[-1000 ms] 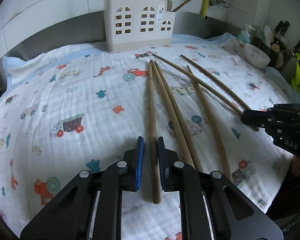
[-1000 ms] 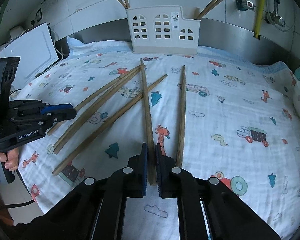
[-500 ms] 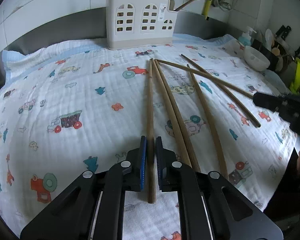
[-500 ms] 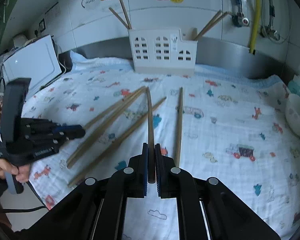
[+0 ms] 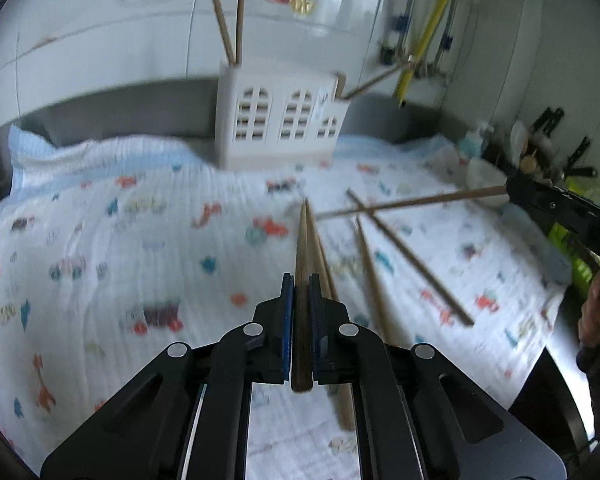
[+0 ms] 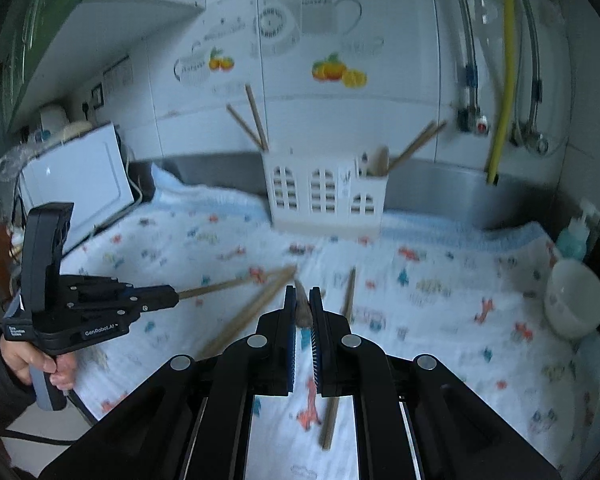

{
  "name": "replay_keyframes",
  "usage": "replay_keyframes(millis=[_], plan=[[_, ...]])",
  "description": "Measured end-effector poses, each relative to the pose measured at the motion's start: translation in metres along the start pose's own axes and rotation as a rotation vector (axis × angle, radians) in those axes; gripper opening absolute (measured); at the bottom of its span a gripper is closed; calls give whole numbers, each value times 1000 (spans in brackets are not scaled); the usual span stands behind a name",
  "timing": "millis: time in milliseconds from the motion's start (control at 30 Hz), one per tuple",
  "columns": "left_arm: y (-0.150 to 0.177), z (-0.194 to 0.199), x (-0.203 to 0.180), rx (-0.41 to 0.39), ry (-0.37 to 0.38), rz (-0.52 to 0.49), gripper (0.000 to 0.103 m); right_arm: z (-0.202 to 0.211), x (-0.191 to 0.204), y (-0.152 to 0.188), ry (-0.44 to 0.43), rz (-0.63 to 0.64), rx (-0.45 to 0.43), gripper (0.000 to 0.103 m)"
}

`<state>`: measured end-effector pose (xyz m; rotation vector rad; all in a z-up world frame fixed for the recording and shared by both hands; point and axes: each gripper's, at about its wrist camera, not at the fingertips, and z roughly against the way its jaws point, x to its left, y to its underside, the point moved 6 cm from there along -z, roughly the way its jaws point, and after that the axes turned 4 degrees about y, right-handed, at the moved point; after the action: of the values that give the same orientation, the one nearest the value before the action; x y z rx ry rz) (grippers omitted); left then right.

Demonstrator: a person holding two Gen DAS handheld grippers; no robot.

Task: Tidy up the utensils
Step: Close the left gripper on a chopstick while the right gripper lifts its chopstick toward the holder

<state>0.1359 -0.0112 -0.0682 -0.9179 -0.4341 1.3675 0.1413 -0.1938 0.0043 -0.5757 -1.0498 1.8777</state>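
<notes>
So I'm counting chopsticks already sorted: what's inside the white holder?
Chopsticks stick out of the holder: two at its left end, two at its right. Its walls hide anything lower.

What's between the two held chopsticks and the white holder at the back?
Nothing visible. The left gripper and right gripper are each shut on a chopstick, lifted over the printed cloth. The loose chopsticks lie flat below the path to the white holder.

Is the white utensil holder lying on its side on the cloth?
No, the white utensil holder stands upright on the printed cloth, with chopsticks sticking up out of it.
</notes>
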Motion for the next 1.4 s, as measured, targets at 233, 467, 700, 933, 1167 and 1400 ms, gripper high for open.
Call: replay_keyframes(millis=[233,467,700,933,1167,1400], plan=[[-29,4,-7,-71,17,-33,5,-2,2,-26,-14,19,-23,7],[-49,5,-9,-84,17,-60,5,-6,0,-53,-2,70,-36,7],[-89,10,-13,-95,6,-126,5,2,-9,-106,36,117,-107,6],[-122,7,-21,-110,-2,-178,5,2,-21,-164,94,147,-181,7],[-159,13,-23,-165,7,-184,5,-15,-36,-202,132,140,-213,7],[-223,40,-30,-305,-8,-204,5,-50,-47,-214,140,130,-180,6]])
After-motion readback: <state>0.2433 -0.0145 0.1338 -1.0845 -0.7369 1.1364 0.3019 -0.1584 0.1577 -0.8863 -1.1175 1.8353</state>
